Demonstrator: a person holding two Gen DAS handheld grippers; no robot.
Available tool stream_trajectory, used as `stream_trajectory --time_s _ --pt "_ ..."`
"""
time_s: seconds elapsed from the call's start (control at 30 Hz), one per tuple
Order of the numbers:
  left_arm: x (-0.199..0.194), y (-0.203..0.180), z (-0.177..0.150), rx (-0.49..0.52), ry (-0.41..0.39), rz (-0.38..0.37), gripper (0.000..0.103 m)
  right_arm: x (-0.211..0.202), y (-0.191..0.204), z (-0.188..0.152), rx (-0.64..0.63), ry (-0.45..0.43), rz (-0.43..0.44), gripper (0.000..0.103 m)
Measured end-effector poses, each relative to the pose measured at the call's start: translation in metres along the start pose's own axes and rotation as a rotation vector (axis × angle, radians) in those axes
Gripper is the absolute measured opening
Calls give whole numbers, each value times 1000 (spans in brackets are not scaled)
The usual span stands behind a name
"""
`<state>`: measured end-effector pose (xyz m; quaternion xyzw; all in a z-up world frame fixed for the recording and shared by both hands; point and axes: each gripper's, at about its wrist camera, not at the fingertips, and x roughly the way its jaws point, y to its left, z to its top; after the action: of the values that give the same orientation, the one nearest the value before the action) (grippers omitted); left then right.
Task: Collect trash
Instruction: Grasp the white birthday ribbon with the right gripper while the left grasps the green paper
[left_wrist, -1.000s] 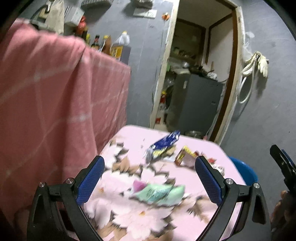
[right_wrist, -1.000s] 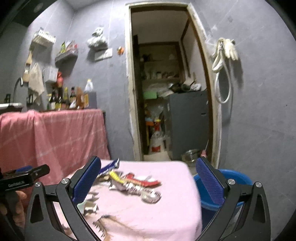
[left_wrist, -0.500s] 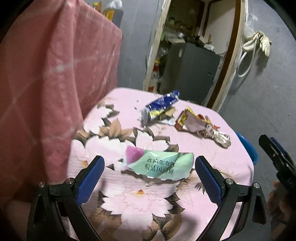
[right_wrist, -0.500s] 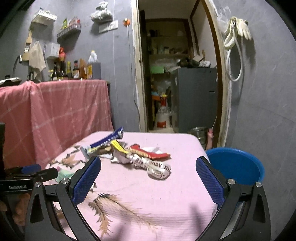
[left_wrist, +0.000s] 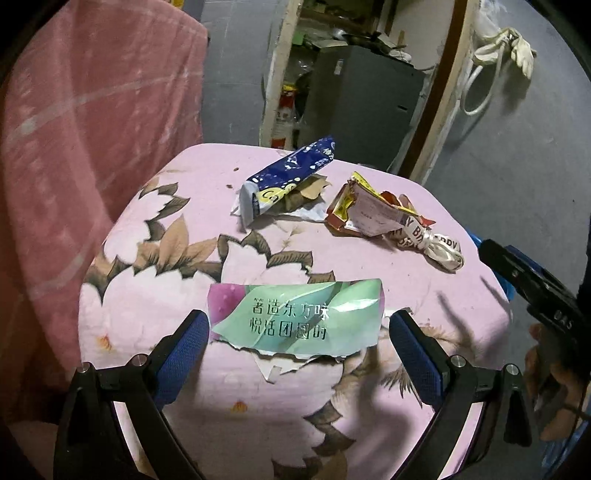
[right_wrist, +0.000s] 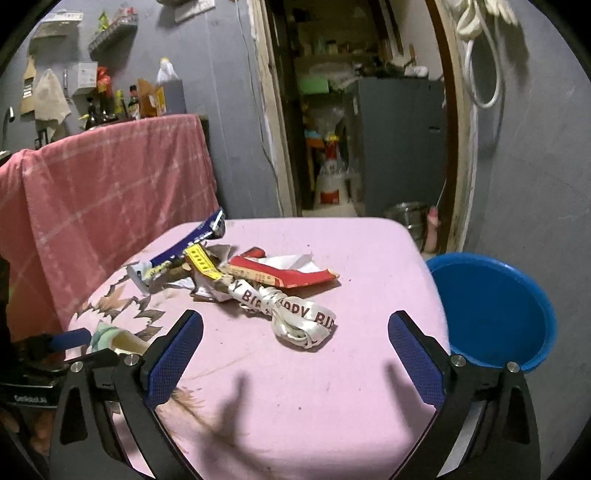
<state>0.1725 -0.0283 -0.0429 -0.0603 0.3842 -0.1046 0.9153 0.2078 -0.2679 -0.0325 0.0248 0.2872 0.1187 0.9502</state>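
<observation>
On the pink floral tabletop (left_wrist: 155, 280), the left hand-held gripper (left_wrist: 299, 343) hangs wide open around a torn green foil wrapper (left_wrist: 295, 317); the right hand-held gripper (right_wrist: 295, 350) also gapes. Light, crinkly, probably slippery: pinch its near torn edge.

Left gripper (left_wrist: 298, 343): your fingers (left_wrist: 181, 356) are spread wide apart with nothing between the blue pads, and it is angled down toward the surface. Seen from the right wrist view, it sits low at the left edge (right_wrist: 66, 345), apart from the right one.

Right gripper (right_wrist: 295, 354): your fingers (right_wrist: 415, 360) are also spread wide and hold nothing, pointing forward and slightly down. In the left wrist view its black body shows at the right edge (left_wrist: 532, 291), with your right hand (left_wrist: 554, 391) wrapped around the handle below it.
</observation>
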Motion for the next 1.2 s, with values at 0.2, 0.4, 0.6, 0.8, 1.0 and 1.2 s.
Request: stream_trajectory --time_s 0.2,0.4,0.6,0.8,1.0,1.2 --pt "17 -4 8 59 33 4 96 20 -4 11 -6 48 11 94" --pt "23 -4 15 73 34 6 96 41 -3 17 -18 107 22 86" --pt "26 -5 19 93 27 -15 93 59 -1 16 -25 173 50 76" --pt "29 -6 21 98 33 -30 92 67 0 8 -24 214 67 53" --pt "27 -8 19 94 24 -41 90 62 0 2 -31 215 72 31" --pt "21 -9 13 98 20 -60 87 46 5 -7 -39 199 103 17"
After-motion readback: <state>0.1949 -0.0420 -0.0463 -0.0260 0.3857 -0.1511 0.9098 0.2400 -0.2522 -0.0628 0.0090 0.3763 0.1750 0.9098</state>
